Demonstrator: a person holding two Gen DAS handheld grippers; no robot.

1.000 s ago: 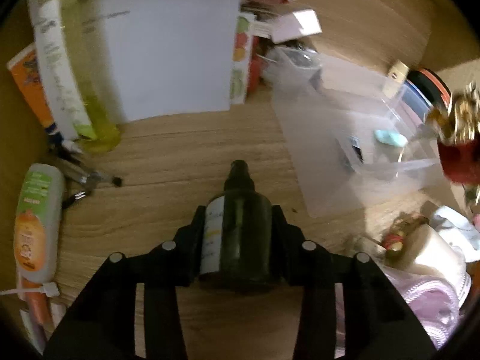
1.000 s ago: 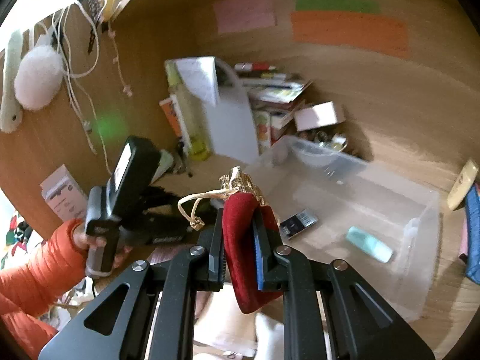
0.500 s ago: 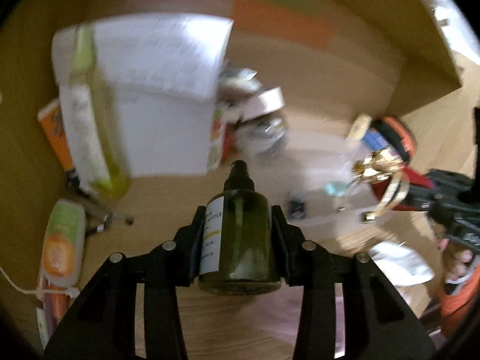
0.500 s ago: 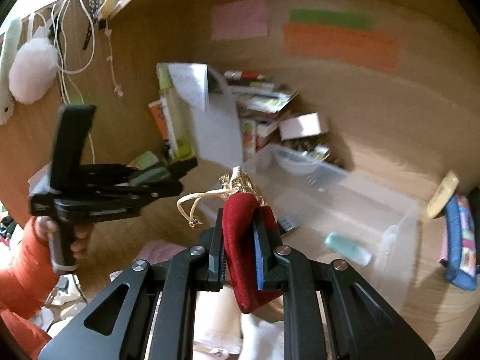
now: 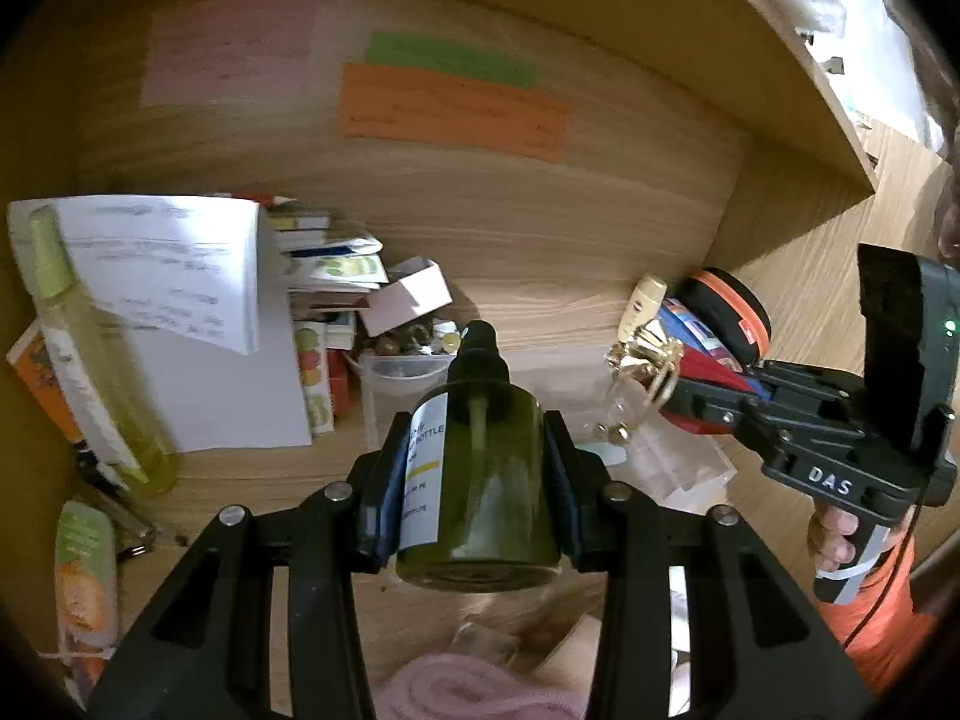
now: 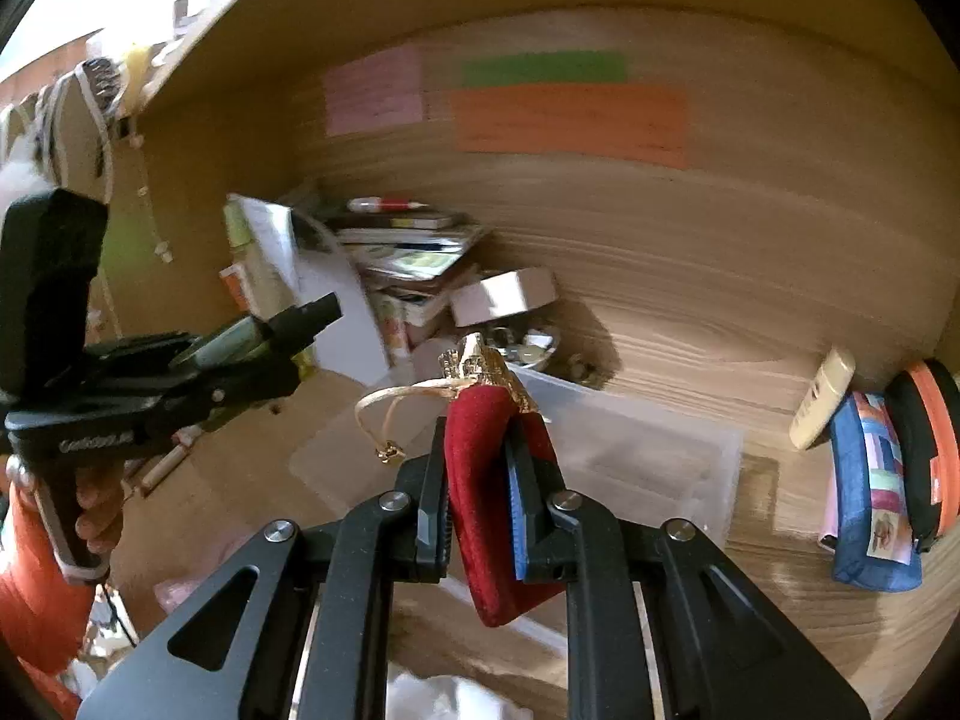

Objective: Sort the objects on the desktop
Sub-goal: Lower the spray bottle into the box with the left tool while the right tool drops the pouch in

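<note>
Both hands loaded. My left gripper (image 5: 474, 450) is clamped on the green bottle (image 5: 480, 468), nozzle pointing away from me. A second ago it was low over the desk; now it's lifted, and the back wall with the orange note (image 5: 453, 111) fills the view. My right gripper (image 6: 477, 480) is pinched tight on the red pouch (image 6: 480, 480), gold cord dangling, and has drifted sideways over the clear bin (image 6: 630, 444). So both pickups look done, and we're in the carry phase. Likely next: drop each into its place, probably the bin, though the bottle's target isn't clear.
</note>
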